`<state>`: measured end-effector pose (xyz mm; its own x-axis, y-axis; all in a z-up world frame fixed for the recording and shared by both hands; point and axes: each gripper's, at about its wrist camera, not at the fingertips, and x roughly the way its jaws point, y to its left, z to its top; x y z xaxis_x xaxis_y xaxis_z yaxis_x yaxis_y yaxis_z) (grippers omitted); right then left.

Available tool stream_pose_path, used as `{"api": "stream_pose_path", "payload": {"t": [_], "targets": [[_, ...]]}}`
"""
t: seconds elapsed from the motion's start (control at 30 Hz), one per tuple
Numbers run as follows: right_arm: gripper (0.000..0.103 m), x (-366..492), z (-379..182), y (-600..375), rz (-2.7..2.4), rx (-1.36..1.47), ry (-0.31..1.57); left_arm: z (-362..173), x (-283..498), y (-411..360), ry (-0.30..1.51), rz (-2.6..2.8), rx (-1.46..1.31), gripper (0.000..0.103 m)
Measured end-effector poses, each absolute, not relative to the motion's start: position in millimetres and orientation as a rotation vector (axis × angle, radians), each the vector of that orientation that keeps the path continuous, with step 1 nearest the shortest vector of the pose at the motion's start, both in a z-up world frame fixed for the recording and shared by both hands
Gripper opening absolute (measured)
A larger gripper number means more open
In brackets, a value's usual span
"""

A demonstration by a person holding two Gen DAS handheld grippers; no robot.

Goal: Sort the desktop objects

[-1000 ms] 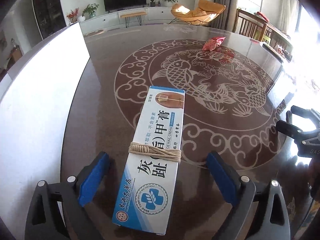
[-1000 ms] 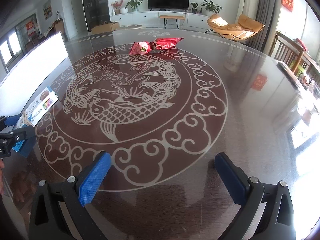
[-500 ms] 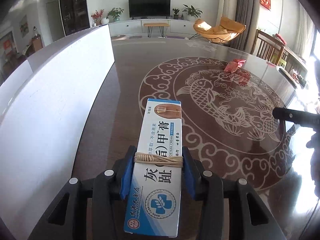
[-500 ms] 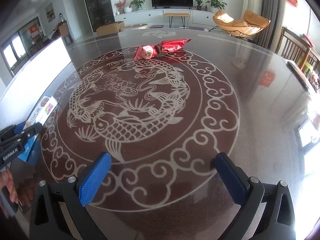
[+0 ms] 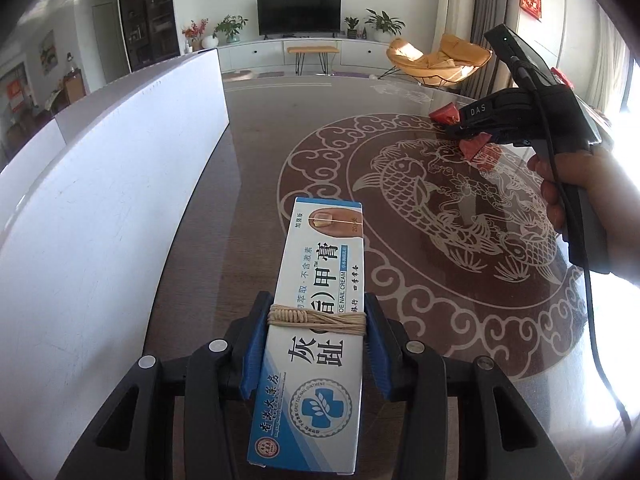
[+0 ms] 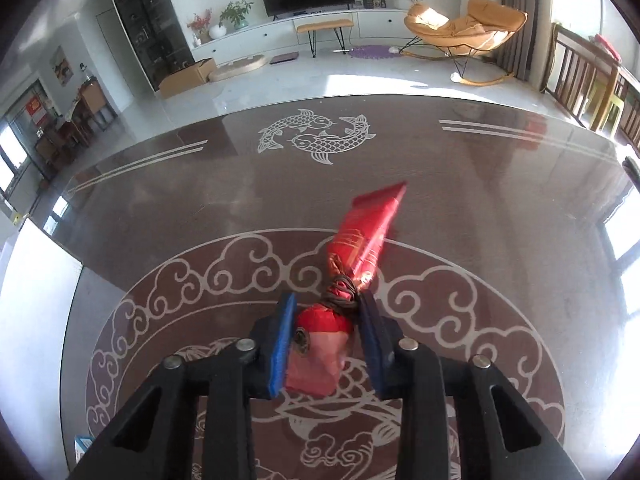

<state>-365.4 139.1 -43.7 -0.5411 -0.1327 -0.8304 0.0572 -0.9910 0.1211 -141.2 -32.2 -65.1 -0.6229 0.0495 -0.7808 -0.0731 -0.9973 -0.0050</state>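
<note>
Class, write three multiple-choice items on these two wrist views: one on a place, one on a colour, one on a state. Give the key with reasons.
1. Where does the white board stand relative to the nail cream box?
A. to its left
B. to its right
C. on top of it

2. What colour is the packet in the right gripper?
A. green
B. red
C. yellow

3. What is the state of the left gripper?
A. open wide
B. shut on the box
C. out of view

Key: 1 A, the board fills the left of the left wrist view. 2 B, its wrapper is red. 3 B, both blue fingers press the box's sides.
</note>
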Motion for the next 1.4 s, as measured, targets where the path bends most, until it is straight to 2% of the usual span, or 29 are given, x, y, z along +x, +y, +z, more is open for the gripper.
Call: {"api": "stream_pose_path", "payload": {"t": [0.2, 0.37, 0.43, 0.47, 0.5, 0.57, 0.63, 0.7, 0.83, 1.03, 1.4], "targets": [[0.028, -252, -45, 128, -2.463, 1.317, 0.051, -65, -141, -32, 0.043, 2.770, -1.328, 0.044], [0.028, -133, -50, 139, -2.404, 1.238, 0.104, -65, -116, -29, -0.121, 2.764, -1.306, 0.044], [0.030, -104, -53, 141, -2.453, 1.201, 0.169, -66, -111, -26, -0.139, 2.785, -1.316, 0.047], [0.039, -96, -55, 141, -2.474, 1.188, 0.201, -66, -111, -24, -0.143, 2.790, -1.315, 0.050], [0.063, -93, -56, 140, -2.487, 1.198, 0.229, -68, -111, -21, -0.123, 2.788, -1.321, 0.057], [0.095, -93, -58, 133, -2.511, 1.231, 0.276, -70, -114, -11, -0.037, 2.774, -1.337, 0.065], [0.096, -98, -61, 134, -2.504, 1.261, 0.245, -72, -116, 0, 0.078, 2.771, -1.362, 0.079], [0.099, -104, -62, 140, -2.521, 1.281, 0.203, -74, -120, -6, 0.024, 2.783, -1.394, 0.089], [0.103, -101, -63, 140, -2.531, 1.299, 0.225, -78, -123, -7, 0.031, 2.777, -1.418, 0.098], [0.103, -101, -63, 140, -2.531, 1.299, 0.225, -79, -122, -8, 0.024, 2.777, -1.436, 0.103], [0.103, -101, -63, 140, -2.531, 1.299, 0.225, -78, -122, -8, 0.025, 2.766, -1.438, 0.103]]}}
